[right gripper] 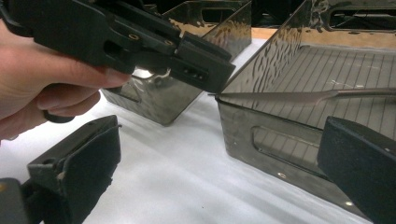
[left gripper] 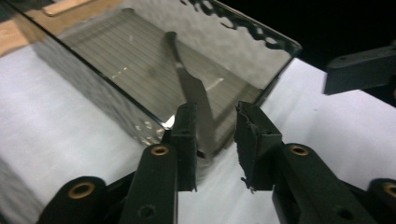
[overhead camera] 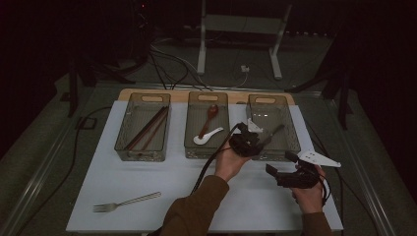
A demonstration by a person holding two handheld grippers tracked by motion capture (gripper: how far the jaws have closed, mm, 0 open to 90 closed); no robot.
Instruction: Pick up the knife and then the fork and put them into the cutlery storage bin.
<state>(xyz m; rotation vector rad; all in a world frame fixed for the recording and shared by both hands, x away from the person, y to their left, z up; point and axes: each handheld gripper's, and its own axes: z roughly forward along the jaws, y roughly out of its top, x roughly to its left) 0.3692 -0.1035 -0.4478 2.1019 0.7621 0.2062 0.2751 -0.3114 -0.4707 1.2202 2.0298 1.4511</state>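
Three bins stand in a row at the far side of your mat (overhead camera: 147, 172). The left bin (overhead camera: 143, 125) holds chopsticks (overhead camera: 146, 129), the middle bin (overhead camera: 207, 123) two spoons (overhead camera: 209, 129), and across the right bin (overhead camera: 275, 125)'s near rim rests a knife (left gripper: 189, 88). A fork (overhead camera: 127, 201) lies on the mat near you, left.

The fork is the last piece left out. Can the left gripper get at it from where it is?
Probably yes: the fork lies alone on the mat, and the left gripper looks open at the knife.
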